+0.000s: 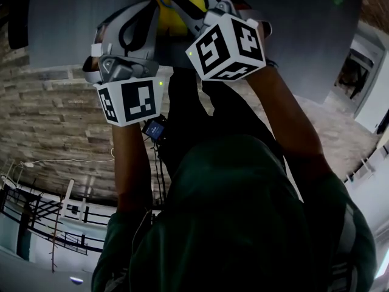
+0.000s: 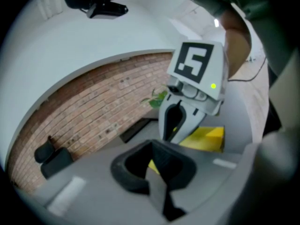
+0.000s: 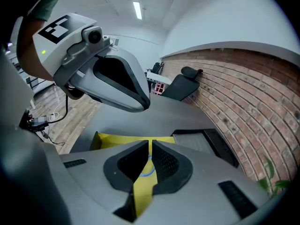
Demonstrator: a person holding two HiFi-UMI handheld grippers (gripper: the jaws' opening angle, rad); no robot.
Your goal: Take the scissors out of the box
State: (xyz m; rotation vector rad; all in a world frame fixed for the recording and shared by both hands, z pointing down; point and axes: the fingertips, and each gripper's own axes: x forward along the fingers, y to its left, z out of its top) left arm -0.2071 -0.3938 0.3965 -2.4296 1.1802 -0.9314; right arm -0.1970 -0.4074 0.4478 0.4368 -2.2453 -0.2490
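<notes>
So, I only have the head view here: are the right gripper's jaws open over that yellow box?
Observer: No, in its own view the right gripper has its jaws together, above the yellow box.
Operator: Holding the scissors?
Observer: A blue curve of the scissors shows through the slit between them; gripped or not, I cannot tell.
Operator: And the left?
Observer: The left gripper is shut too, nothing between its jaws.
</notes>
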